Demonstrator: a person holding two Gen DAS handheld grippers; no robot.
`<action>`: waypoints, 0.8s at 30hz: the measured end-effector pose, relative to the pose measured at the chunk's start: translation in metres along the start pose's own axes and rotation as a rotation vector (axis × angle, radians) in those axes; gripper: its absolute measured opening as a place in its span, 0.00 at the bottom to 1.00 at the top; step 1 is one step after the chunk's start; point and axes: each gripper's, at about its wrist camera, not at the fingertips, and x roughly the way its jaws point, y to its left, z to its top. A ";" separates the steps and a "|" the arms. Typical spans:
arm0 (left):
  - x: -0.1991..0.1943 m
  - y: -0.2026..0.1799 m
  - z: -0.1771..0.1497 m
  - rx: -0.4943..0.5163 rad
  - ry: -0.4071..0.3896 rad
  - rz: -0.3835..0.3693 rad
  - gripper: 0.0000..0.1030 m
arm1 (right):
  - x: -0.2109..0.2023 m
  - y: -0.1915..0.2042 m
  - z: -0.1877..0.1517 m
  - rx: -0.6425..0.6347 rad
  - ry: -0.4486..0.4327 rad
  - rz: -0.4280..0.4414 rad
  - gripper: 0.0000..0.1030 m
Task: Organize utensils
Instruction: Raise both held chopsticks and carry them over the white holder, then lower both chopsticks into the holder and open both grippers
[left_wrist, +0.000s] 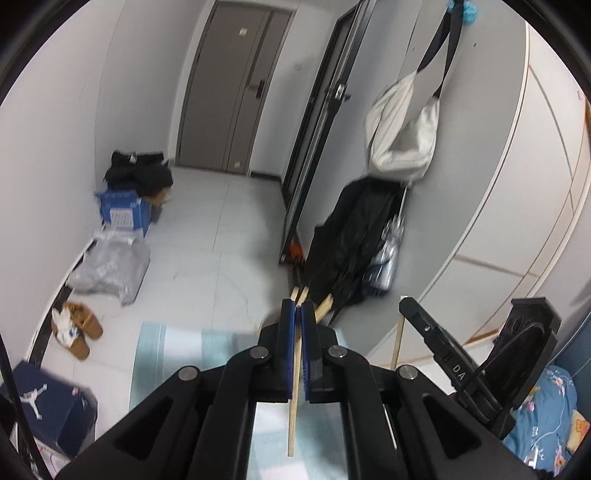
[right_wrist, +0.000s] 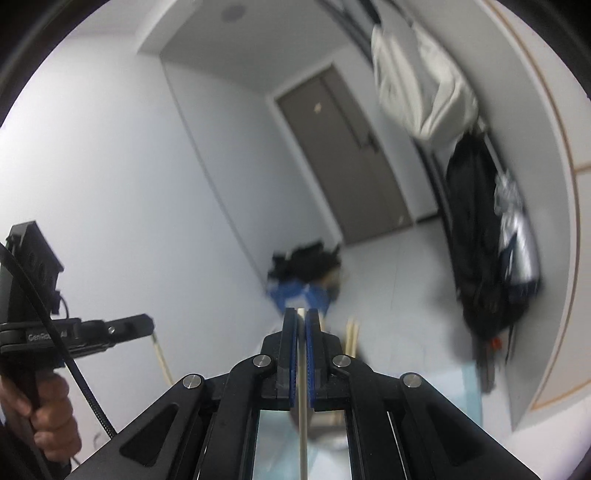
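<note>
My left gripper (left_wrist: 298, 306) is shut on a wooden chopstick (left_wrist: 294, 398) that runs back between the blue pads, its tip poking out in front. More chopstick ends (left_wrist: 322, 308) stick up just past the fingertips, from a holder mostly hidden behind the gripper. My right gripper (right_wrist: 301, 314) is shut on a pale chopstick (right_wrist: 303, 413) held along its fingers. Other chopstick ends (right_wrist: 351, 338) stand just right of it. The right gripper also shows in the left wrist view (left_wrist: 443, 350), and the left one in the right wrist view (right_wrist: 110, 330), holding a stick.
Both views are raised and look across a tiled hallway floor (left_wrist: 207, 236) toward a grey door (left_wrist: 229, 92). Boxes and bags (left_wrist: 118, 218) lie by the left wall. A black coat (left_wrist: 351, 240) and a white bag (left_wrist: 402, 129) hang at the right. A light-blue mat (left_wrist: 166, 350) lies below.
</note>
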 end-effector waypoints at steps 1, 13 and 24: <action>0.000 -0.002 0.008 0.003 -0.017 -0.001 0.00 | 0.000 -0.001 0.009 0.002 -0.025 -0.002 0.03; 0.031 -0.001 0.043 0.062 -0.131 0.040 0.00 | 0.058 -0.005 0.066 -0.066 -0.245 -0.044 0.04; 0.073 0.022 0.040 0.050 -0.096 0.034 0.00 | 0.106 -0.017 0.049 -0.046 -0.299 -0.093 0.04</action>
